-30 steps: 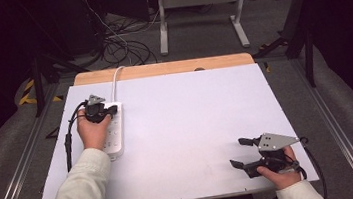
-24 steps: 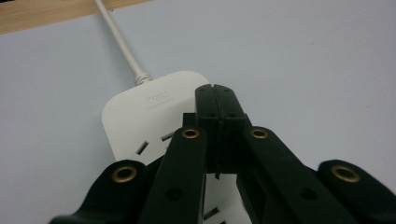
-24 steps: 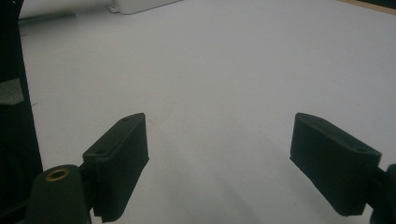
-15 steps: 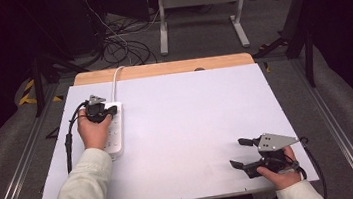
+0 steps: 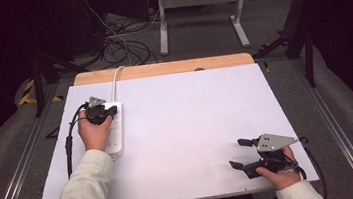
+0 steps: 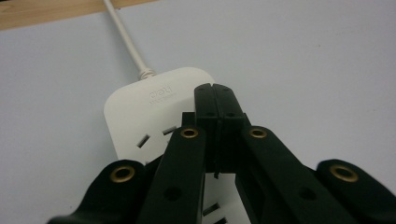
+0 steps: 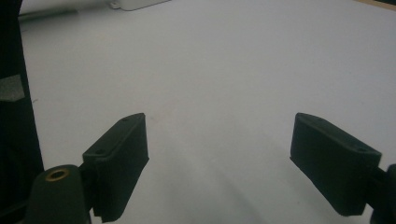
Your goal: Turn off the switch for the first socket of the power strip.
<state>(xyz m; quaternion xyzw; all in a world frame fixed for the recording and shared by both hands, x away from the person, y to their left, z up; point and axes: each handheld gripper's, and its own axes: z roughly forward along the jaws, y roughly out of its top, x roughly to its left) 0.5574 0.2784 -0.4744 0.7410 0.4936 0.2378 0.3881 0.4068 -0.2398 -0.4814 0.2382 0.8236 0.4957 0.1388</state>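
One white power strip [image 5: 113, 132] on the table [image 5: 193, 128], two grippers — left gripper [image 6: 215, 100] closed over it, right gripper [image 7: 219, 163] apart

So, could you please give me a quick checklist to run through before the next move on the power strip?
1. Left gripper jaws shut, nothing between them: ok.
2. Left gripper over the power strip: ok; whether it touches the strip: cannot tell.
3. Power strip flat on the white table, cord trailing off the far edge: ok.
4. Right gripper jaws open, empty: ok.
5. Right gripper well apart from the strip: ok.
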